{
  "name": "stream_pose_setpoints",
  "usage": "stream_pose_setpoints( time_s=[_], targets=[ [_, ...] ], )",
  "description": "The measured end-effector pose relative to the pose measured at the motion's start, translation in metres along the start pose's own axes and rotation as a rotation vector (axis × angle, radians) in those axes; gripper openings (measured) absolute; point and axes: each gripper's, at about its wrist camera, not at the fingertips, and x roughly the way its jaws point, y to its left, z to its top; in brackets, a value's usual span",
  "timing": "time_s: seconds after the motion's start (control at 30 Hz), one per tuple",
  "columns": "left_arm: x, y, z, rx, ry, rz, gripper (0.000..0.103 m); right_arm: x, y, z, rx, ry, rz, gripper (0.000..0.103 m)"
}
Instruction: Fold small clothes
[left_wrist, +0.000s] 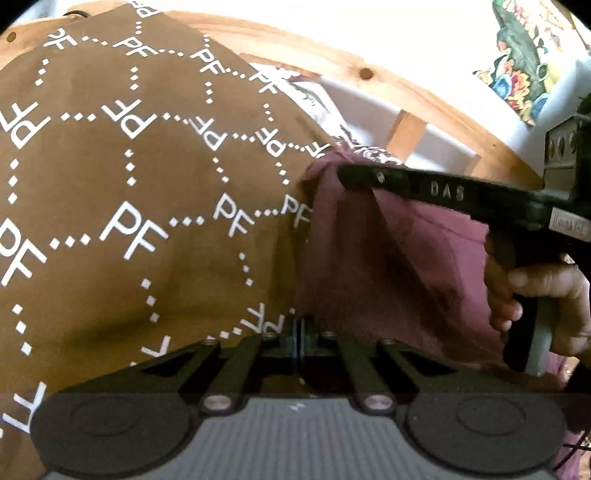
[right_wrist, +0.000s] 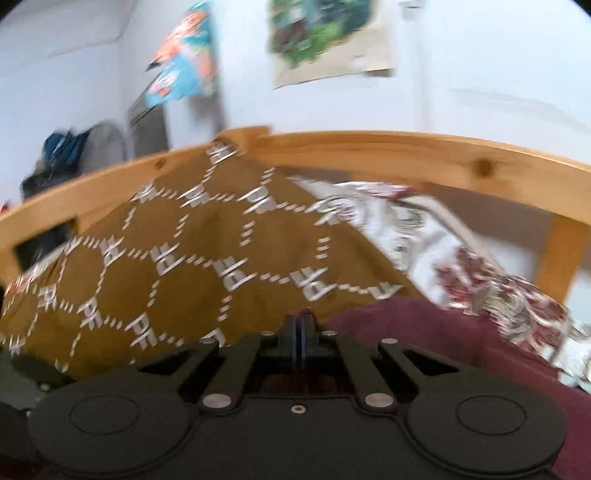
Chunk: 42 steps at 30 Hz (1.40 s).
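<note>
A maroon garment (left_wrist: 388, 258) lies against a brown cloth printed with white "PF" letters (left_wrist: 129, 166). My left gripper (left_wrist: 300, 325) is shut, its jaws pressed together on the maroon garment's near edge. My right gripper (left_wrist: 345, 173) comes in from the right in the left wrist view, shut on a bunched corner of the maroon garment, held by a hand (left_wrist: 546, 295). In the blurred right wrist view the right gripper (right_wrist: 301, 319) is shut at the seam between the maroon garment (right_wrist: 424, 332) and the brown cloth (right_wrist: 184, 266).
A wooden bed rail (left_wrist: 369, 74) curves behind the cloths; it also shows in the right wrist view (right_wrist: 369, 147). A white floral bedsheet (right_wrist: 461, 258) lies to the right. Posters (right_wrist: 325, 37) hang on the white wall.
</note>
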Motion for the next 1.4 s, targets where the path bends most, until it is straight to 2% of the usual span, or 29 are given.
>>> stream_pose_setpoints(
  time_s=[0.13, 0.17, 0.2, 0.23, 0.27, 0.3, 0.33, 0.4, 0.47, 0.6, 0.63, 0.7, 0.87, 1.0, 1.13, 1.27, 1.4],
  targets=[
    [0.005, -0.001, 0.001, 0.000, 0.028, 0.015, 0.001, 0.005, -0.010, -0.009, 0.020, 0.063, -0.019, 0.004],
    [0.005, -0.001, 0.003, -0.006, 0.034, 0.013, 0.003, 0.006, -0.010, -0.009, 0.034, 0.069, -0.016, 0.008],
    [0.006, -0.001, 0.004, -0.014, 0.037, 0.012, 0.006, 0.003, -0.010, -0.009, 0.041, 0.064, -0.022, 0.020],
    [0.005, 0.000, 0.005, -0.023, 0.037, 0.017, 0.012, -0.002, -0.010, -0.008, 0.041, 0.055, -0.027, 0.025],
    [0.005, 0.000, 0.005, -0.028, 0.034, 0.020, 0.018, -0.007, -0.009, -0.007, 0.037, 0.049, -0.031, 0.036],
    [0.004, -0.001, 0.005, -0.027, 0.031, 0.025, 0.032, -0.015, -0.009, -0.006, 0.030, 0.046, -0.038, 0.046],
    [0.001, -0.001, 0.004, -0.027, 0.026, 0.027, 0.043, -0.023, -0.010, -0.006, 0.023, 0.045, -0.043, 0.051],
    [-0.002, -0.005, 0.003, -0.023, 0.018, 0.028, 0.054, -0.040, -0.013, -0.009, 0.012, 0.047, -0.070, 0.067],
    [-0.007, -0.011, 0.000, -0.002, 0.013, 0.042, 0.066, -0.061, -0.017, -0.017, -0.001, 0.056, -0.109, 0.076],
    [-0.020, -0.027, -0.011, 0.038, 0.002, 0.074, 0.099, -0.115, -0.027, -0.048, -0.018, 0.091, -0.209, 0.087],
    [-0.023, -0.031, -0.015, 0.052, 0.002, 0.067, 0.102, -0.132, -0.027, -0.058, -0.020, 0.100, -0.245, 0.089],
    [-0.032, -0.043, -0.023, 0.096, -0.007, 0.053, 0.102, -0.166, -0.027, -0.078, -0.016, 0.097, -0.319, 0.099],
    [-0.053, -0.075, -0.045, 0.174, -0.004, 0.025, 0.102, -0.248, -0.023, -0.123, 0.078, 0.052, -0.443, 0.102],
    [-0.074, -0.100, -0.067, 0.234, 0.012, 0.008, 0.102, -0.298, -0.001, -0.154, 0.097, 0.033, -0.512, 0.102],
    [-0.100, -0.121, -0.094, 0.318, 0.040, -0.026, 0.102, -0.329, 0.036, -0.186, 0.029, 0.068, -0.533, 0.102],
    [-0.117, -0.144, -0.120, 0.432, 0.088, -0.072, 0.102, -0.346, 0.074, -0.216, -0.077, 0.145, -0.510, 0.102],
    [-0.127, -0.168, -0.143, 0.568, 0.110, -0.061, 0.102, -0.350, 0.103, -0.239, -0.187, 0.239, -0.509, 0.102]
  ],
)
